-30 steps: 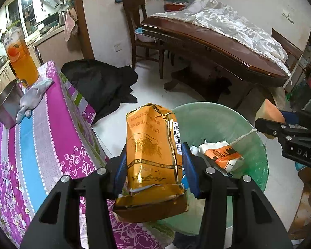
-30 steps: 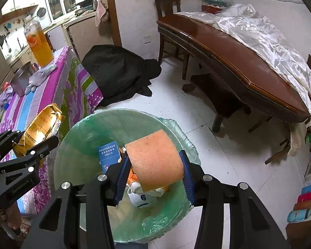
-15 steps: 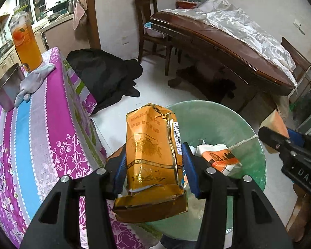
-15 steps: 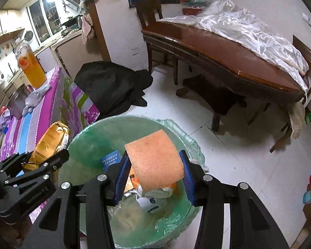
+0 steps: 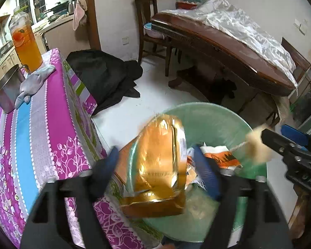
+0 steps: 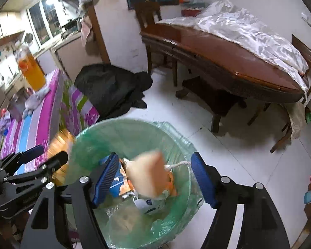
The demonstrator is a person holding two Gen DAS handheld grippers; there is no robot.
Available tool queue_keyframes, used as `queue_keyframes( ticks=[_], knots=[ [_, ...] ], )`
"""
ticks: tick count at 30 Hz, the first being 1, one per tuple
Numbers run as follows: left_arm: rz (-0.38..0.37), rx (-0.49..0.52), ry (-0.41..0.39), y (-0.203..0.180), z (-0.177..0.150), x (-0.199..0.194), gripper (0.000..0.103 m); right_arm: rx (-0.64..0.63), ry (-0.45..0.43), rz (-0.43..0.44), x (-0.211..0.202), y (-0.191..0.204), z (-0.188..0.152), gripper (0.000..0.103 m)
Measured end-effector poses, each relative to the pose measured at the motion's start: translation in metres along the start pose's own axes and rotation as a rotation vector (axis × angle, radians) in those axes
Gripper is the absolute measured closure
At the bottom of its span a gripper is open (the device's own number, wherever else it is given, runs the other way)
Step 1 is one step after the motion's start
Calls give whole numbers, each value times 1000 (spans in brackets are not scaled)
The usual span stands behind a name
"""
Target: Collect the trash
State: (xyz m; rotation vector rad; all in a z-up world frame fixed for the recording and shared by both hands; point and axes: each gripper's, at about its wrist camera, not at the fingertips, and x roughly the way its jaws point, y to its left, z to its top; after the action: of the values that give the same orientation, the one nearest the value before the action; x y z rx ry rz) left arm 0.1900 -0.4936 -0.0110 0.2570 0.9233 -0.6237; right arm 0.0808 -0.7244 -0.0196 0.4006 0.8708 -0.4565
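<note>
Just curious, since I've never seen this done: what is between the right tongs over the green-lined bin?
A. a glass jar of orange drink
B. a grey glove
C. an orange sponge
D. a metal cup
C: the sponge shows blurred between the opening right tongs, clear of both pads, above the bin; the jar, cup and glove sit on the striped table.

A home's dining room opening onto a kitchen: a large wooden dining table (image 6: 234,62) with chairs (image 5: 149,20), a side table under a floral cloth (image 5: 37,124), and kitchen counters beneath a window (image 6: 45,20) stood on white floor tiles.
</note>
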Motion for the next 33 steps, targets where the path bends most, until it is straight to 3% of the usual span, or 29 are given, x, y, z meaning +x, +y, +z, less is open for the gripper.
queue_keyframes(
  ticks=[9, 12, 14, 17, 18, 21, 24, 26, 33],
  knots=[
    [-6, -15, 11, 7, 0, 2, 27, 3, -27, 28, -14, -4, 0, 30],
    [-26, -16, -6, 11, -3, -6, 27, -18, -88, 29, -32, 0, -9, 28],
    [-45, -4, -47, 15, -9, -21, 25, -40, -191, -9, -58, 5, -23, 19],
    [-56, 2, -151, 24, -22, -49, 10, -46, -379, -55, -105, 17, -58, 5],
    [-56, 8, -195, 26, -27, -60, 6, -44, -432, -63, -118, 22, -71, 5],
    [-53, 50, -330, 30, -50, -98, 6, -43, -570, -95, -152, 42, -117, 5],
    [-42, 96, -437, 33, -80, -135, 6, -50, -643, -110, -173, 59, -154, 5],
    [-60, 106, -468, 37, -96, -150, 6, -43, -676, -124, -185, 67, -179, 5],
    [-74, 84, -588, 60, -162, -188, 6, 4, -694, -120, -213, 77, -259, 5]
  ],
)
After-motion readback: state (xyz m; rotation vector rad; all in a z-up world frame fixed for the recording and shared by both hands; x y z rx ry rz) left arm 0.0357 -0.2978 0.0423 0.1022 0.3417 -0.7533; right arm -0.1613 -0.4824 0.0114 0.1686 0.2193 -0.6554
